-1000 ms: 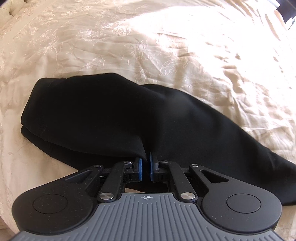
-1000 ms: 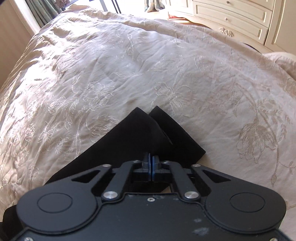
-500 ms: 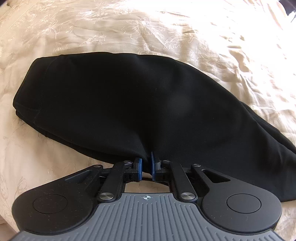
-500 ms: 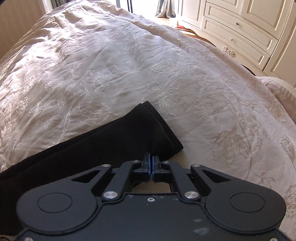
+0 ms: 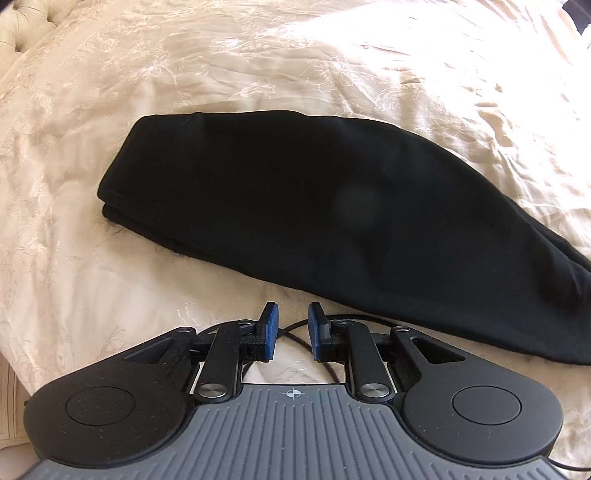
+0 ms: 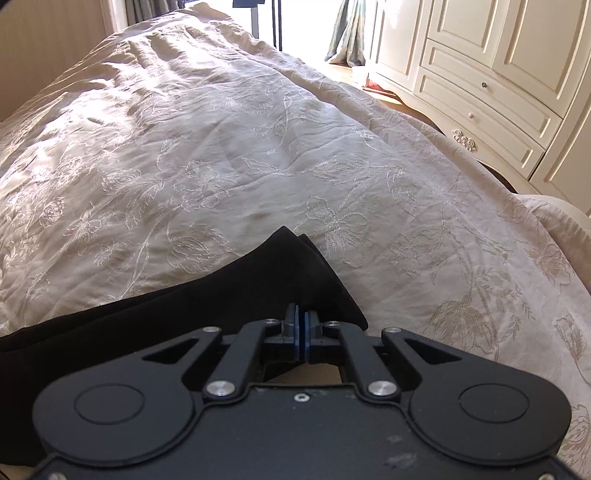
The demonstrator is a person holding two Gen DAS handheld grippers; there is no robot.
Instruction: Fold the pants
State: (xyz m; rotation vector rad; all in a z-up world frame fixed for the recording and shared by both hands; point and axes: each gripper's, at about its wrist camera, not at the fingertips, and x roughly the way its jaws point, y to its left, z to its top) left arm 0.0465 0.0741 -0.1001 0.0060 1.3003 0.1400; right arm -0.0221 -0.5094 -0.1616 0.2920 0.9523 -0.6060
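Observation:
Black pants lie folded lengthwise on the cream bedspread, waist end at the left, legs running off to the right. My left gripper hovers just short of the cloth's near edge; its jaws are opening and nothing is between the blue pads. In the right wrist view the hem end of the pants rests on the bedspread. My right gripper is shut on the near edge of that hem end.
An embroidered quilt covers the whole bed. A cream wardrobe with drawers stands beyond the bed's right side. Curtains and a dark stand are at the far end. A tufted headboard shows at top left.
My left gripper let go of the pants' edge, spread its jaws a little and drew back from the cloth. The right gripper kept its hold while its view rolled slightly.

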